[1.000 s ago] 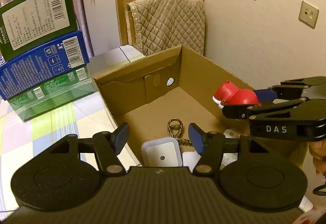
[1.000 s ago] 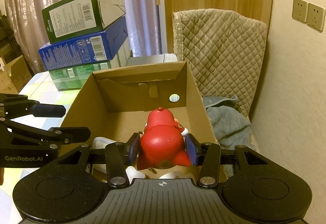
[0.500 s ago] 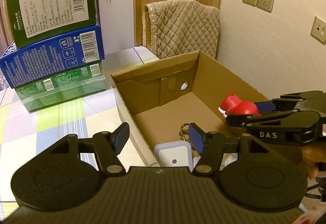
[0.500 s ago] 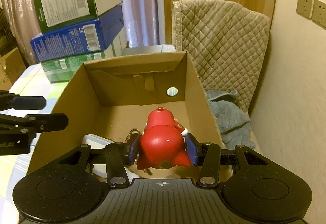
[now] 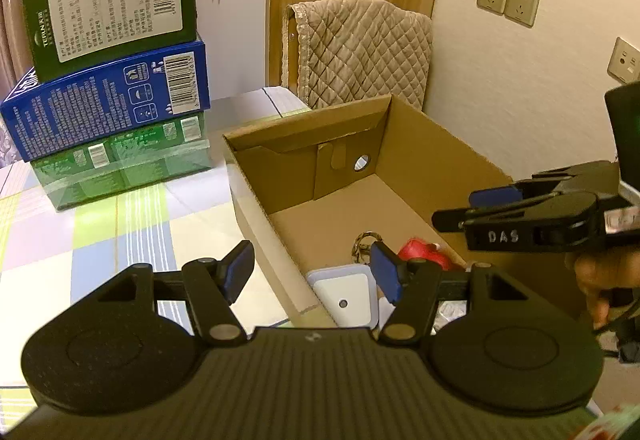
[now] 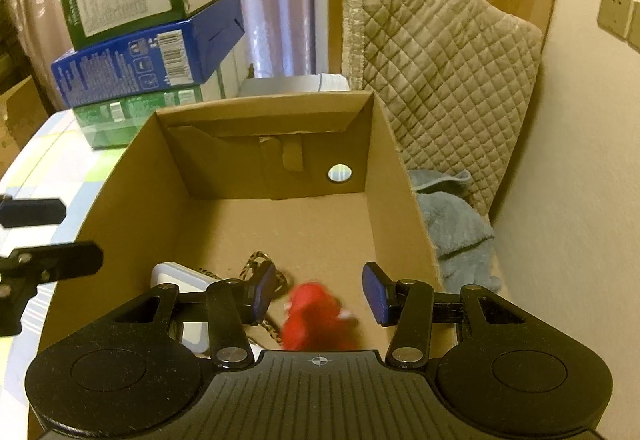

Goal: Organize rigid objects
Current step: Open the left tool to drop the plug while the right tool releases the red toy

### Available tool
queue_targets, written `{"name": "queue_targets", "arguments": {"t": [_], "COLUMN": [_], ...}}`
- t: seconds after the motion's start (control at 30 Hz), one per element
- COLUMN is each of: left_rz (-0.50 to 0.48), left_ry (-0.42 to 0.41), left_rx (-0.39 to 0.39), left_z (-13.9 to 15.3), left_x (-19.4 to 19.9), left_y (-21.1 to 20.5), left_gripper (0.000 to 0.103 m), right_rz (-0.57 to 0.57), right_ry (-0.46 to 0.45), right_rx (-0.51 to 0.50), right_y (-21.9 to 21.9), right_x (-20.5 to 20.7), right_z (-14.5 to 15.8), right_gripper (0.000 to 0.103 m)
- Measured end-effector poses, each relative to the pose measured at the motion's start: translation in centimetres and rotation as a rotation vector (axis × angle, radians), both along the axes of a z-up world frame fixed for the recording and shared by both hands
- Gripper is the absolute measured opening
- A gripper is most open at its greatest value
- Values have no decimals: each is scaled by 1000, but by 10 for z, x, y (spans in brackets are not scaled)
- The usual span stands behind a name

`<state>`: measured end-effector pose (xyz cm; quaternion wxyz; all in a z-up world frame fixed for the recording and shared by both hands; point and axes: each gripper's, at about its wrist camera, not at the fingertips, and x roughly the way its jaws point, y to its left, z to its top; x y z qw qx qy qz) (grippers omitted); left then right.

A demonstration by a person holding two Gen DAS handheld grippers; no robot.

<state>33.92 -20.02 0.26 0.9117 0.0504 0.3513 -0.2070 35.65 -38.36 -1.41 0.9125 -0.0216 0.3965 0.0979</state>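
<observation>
An open cardboard box (image 5: 420, 144) (image 6: 224, 160) stands on the table. A red toy figure (image 6: 316, 316) (image 5: 420, 254), blurred, sits low in the box, beneath my right gripper (image 6: 320, 290) (image 5: 456, 208). That gripper is open, its blue pads apart and clear of the toy. My left gripper (image 5: 312, 268) (image 6: 44, 236) hangs open over the box's left wall with nothing between its fingers. Also in the box are a white lidded container (image 5: 344, 288) (image 6: 176, 276) and a braided keyring (image 6: 256, 264) (image 5: 364, 240).
Three cartons (image 5: 112, 112) are stacked at the back left on a checked tablecloth (image 5: 120, 232). A quilted cloth (image 5: 360, 44) hangs behind the box. A grey-blue towel (image 6: 456, 228) lies right of the box, by the wall. A hand (image 5: 600, 280) holds the right gripper.
My right gripper has let go of the red toy; its jaws stand wider and the toy has dropped to the box floor. The left gripper stays open beside the box.
</observation>
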Motion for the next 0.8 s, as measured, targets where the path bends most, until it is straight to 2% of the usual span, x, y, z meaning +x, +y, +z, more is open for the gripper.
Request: {"name": "queue_targets", "arguments": {"t": [0.23, 0.3, 0.37, 0.53, 0.8], "left_rz": [36, 47, 59, 79, 129], "left_ry": [17, 14, 11, 7, -14], "left_rx": [-18, -16, -16, -26, -45], "left_z": [0, 2, 5, 16, 40], "left_x": [-13, -20, -27, -50, -95], "left_y": [11, 12, 14, 17, 28], "left_gripper": [62, 70, 71, 80, 94], "right_rz": [-44, -41, -40, -31, -12], "right_ry": [-31, -42, -55, -63, -75], "right_rx": [37, 45, 54, 63, 48], "right_y": [-13, -13, -14, -10, -6], "right_x": [-18, -27, -38, -67, -117], "right_z": [17, 24, 32, 48, 76], "right_gripper": [46, 47, 49, 67, 79]}}
